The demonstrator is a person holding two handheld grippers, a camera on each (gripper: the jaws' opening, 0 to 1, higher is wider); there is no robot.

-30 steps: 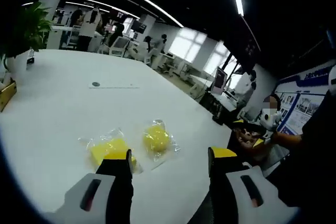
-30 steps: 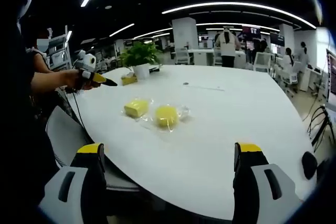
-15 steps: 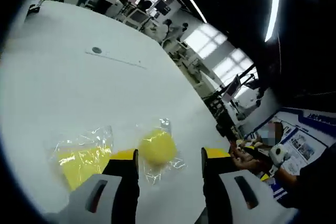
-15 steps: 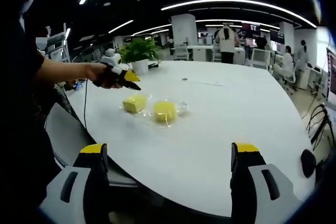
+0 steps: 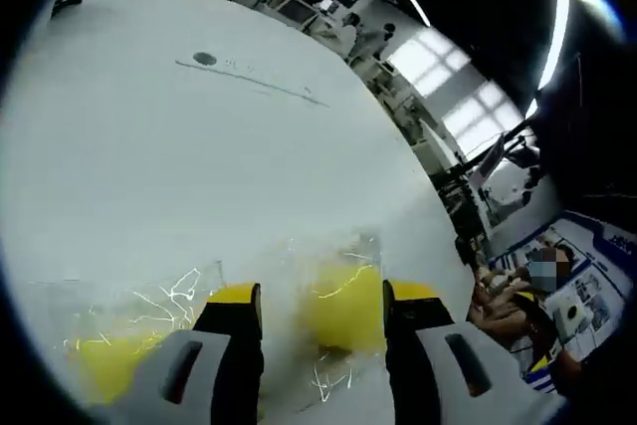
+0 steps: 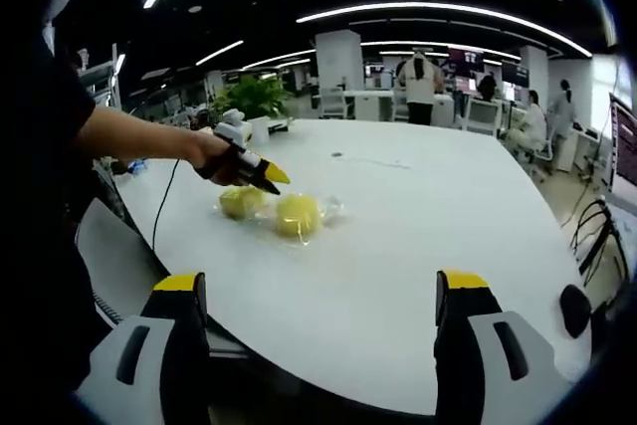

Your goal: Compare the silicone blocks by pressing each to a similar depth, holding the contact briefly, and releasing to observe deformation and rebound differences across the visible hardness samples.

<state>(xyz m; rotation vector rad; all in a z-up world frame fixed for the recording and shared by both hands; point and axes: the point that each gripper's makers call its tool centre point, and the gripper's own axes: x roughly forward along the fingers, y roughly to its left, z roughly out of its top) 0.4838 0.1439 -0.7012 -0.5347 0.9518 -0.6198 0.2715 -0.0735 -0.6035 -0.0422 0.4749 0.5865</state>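
Note:
Two yellow silicone blocks in clear plastic bags lie on the white table. In the left gripper view the round block sits close between the jaws of my left gripper, which is open, nearer the right jaw. The squarer block lies at the lower left. In the right gripper view a hand holds the left gripper just above the squarer block and the round block. My right gripper hangs wide open at the table's near edge, holding nothing.
A small dark disc is set in the table farther out. A potted plant stands at the table's far left. A grey chair sits by the near edge. People stand at desks behind.
My left gripper has dropped toward the table and closed in on the round block, which now lies between its jaws. The right gripper has hardly moved.

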